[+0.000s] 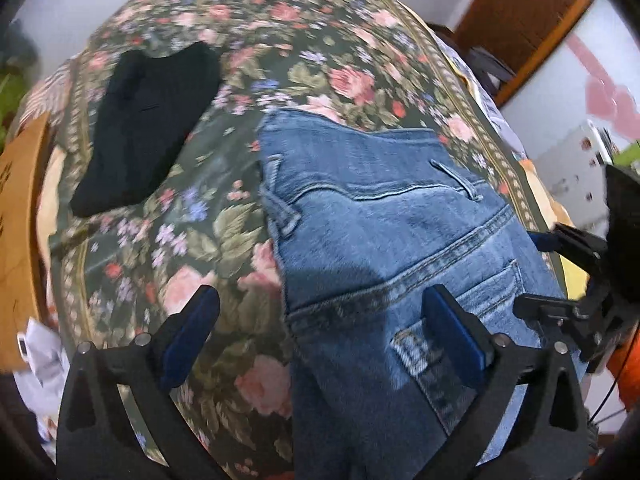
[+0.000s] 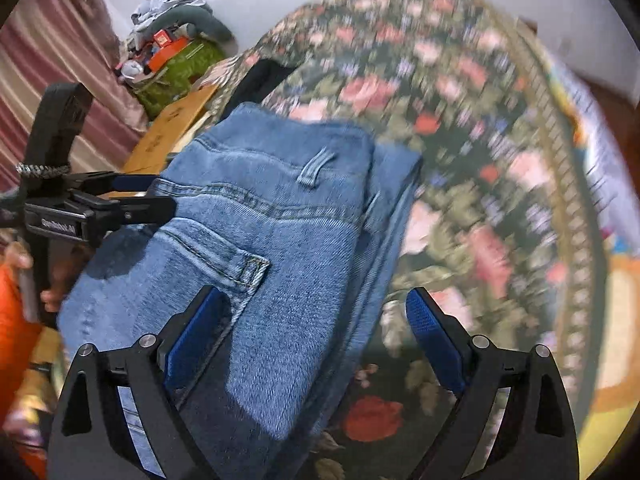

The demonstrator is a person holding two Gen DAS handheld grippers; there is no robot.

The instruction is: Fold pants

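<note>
Both grippers hang with jaws spread wide over a pair of blue jeans (image 1: 384, 216) lying folded on a floral bedspread (image 1: 248, 32). The left gripper (image 1: 320, 312) holds nothing, its blue-padded fingers (image 1: 192, 332) straddling the jeans' left edge, one pad above the bedspread and the other above the denim near the back pocket (image 1: 476, 292). The right gripper (image 2: 316, 320) is equally empty, one pad over the denim beside the pocket corner, the other over bare bedspread to the jeans' right. Whether any pad touches the cloth cannot be told. The jeans lie seat up, belt loop (image 2: 314, 168) showing, with layered edges stacked along their right side. Beyond the jeans to the left, a folded black garment (image 1: 148, 128) rests on the bedspread. A brown cardboard box (image 2: 172, 136) stands off the bed's far-left edge, near a green bag (image 2: 176, 68) heaped with clutter against a striped curtain (image 2: 60, 52).
</note>
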